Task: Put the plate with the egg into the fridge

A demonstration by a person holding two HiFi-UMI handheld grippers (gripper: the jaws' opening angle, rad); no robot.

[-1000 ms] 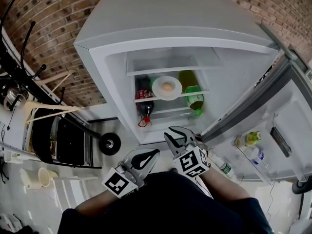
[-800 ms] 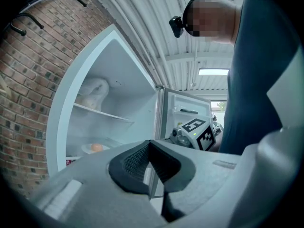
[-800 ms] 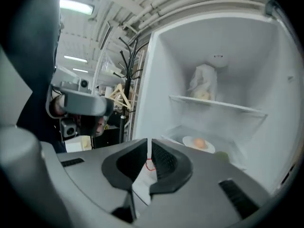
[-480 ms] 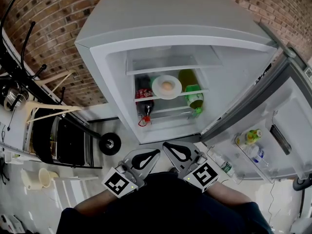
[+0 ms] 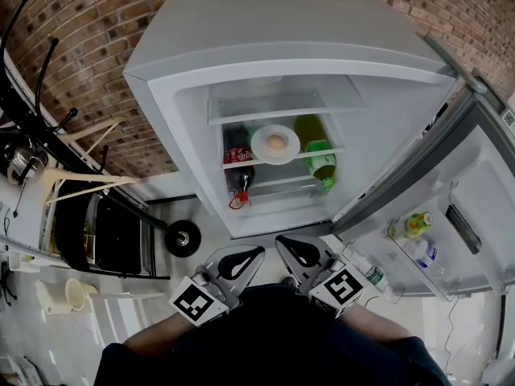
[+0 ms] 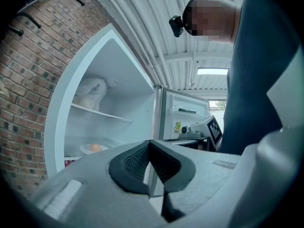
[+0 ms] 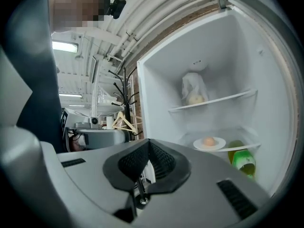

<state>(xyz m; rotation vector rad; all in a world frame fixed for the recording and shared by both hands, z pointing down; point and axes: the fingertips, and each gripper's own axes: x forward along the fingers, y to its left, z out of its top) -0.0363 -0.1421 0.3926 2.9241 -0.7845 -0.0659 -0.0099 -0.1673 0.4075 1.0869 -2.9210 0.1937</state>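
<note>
Fridge (image 5: 161, 63) stands against the brick wall (image 5: 80, 39); its door (image 5: 475, 207) is swung wide to the right, leaving the interior fully exposed.

The white plate (image 5: 261, 149) sits on the middle glass shelf (image 5: 233, 164) inside the fridge, near the shelf's front edge and roughly centred; the egg (image 5: 276, 142) lies on the middle of the plate.

A dark bottle with a red label (image 5: 239, 177) stands below and to the left of the plate. A green bottle (image 5: 323, 170) stands just right of the plate; whether it rests on the same shelf cannot be told. The upper shelf carries a pale wrapped item (image 7: 194, 91); its contents cannot be identified. The door rack holds small bottles (image 5: 414, 228).

Left claw (image 5: 257, 250): clenched, pads meeting at the tips, nothing between them; held level and near the person's body, well apart from the fridge opening.

Right claw (image 5: 280, 240): its jaws have just been closing and are fully together, with nothing between them. It sits just right of the left claw, tips nearly side by side; it too is well apart from the shelves.

Neither claw touches the plate; the plate rests on the shelf alone.

At far left, a black coat stand (image 5: 36, 79) with wooden hangers (image 5: 80, 185) stands by the wall.
</note>
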